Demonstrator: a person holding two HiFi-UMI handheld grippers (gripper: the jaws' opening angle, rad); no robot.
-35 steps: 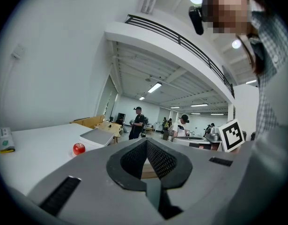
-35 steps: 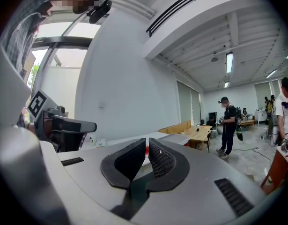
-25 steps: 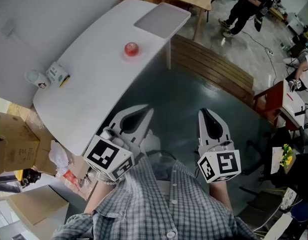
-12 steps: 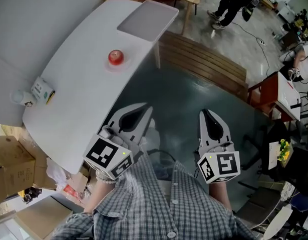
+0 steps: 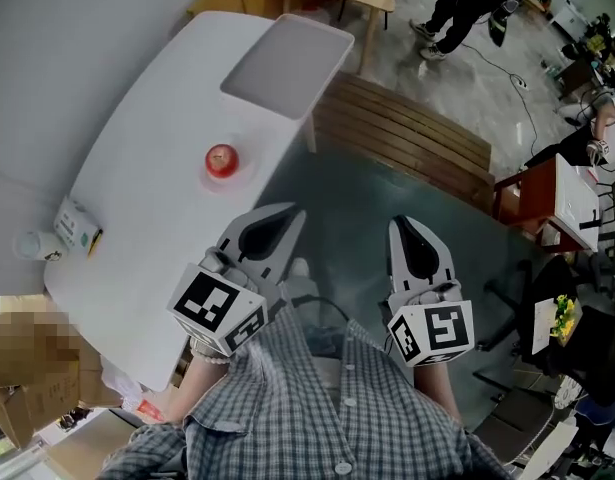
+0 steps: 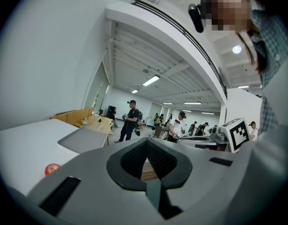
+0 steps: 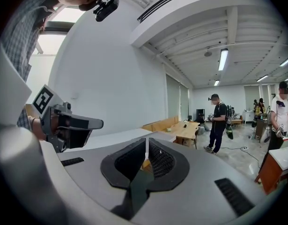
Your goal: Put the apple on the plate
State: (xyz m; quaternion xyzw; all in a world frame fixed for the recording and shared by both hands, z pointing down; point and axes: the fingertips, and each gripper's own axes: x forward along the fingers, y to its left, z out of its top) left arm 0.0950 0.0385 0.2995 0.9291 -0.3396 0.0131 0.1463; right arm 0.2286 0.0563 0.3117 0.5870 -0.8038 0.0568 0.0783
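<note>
The white table [image 5: 137,188] carries the apple [image 5: 221,160] near its edge. The left gripper [image 5: 284,216] and right gripper [image 5: 403,225] both have jaws pressed together, empty. If not opened, they could knock it off.

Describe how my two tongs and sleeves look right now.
The left tongs and right tongs match: smooth light-grey moulded shells, each with black ribbed pads lining a teardrop-shaped opening. Each carries a white cube at the rear printed with black square markers: left cube, right cube. The person wears a buttoned checked shirt, grey-blue and white.
</note>
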